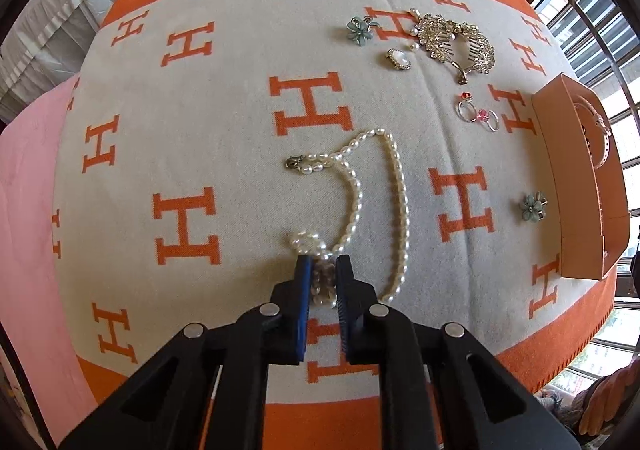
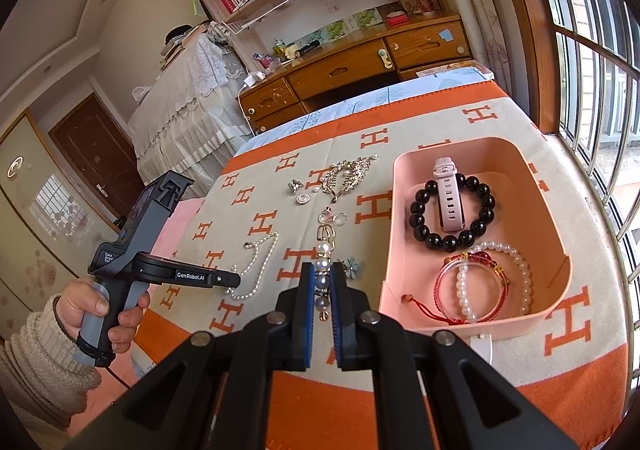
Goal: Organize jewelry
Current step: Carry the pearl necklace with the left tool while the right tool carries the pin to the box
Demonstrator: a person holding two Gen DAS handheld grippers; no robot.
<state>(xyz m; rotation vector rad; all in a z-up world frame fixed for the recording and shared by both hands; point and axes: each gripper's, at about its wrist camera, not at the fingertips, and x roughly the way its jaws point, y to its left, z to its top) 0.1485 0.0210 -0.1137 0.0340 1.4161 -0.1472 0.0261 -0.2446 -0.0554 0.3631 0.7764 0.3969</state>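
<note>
Left wrist view: a pearl necklace (image 1: 372, 189) on the orange-bordered blanket (image 1: 224, 97) is gripped by the left gripper (image 1: 323, 266). A beaded charm (image 2: 323, 274) is clamped by the right gripper (image 2: 322, 274) near the pink box (image 2: 560, 250) holding bracelets.

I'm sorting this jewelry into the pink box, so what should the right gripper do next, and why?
Probably carry it right, over the pink box, then open. The right gripper is shut on the beaded charm, held above the blanket. The box, just to its right, already holds the black bead bracelet.
</note>
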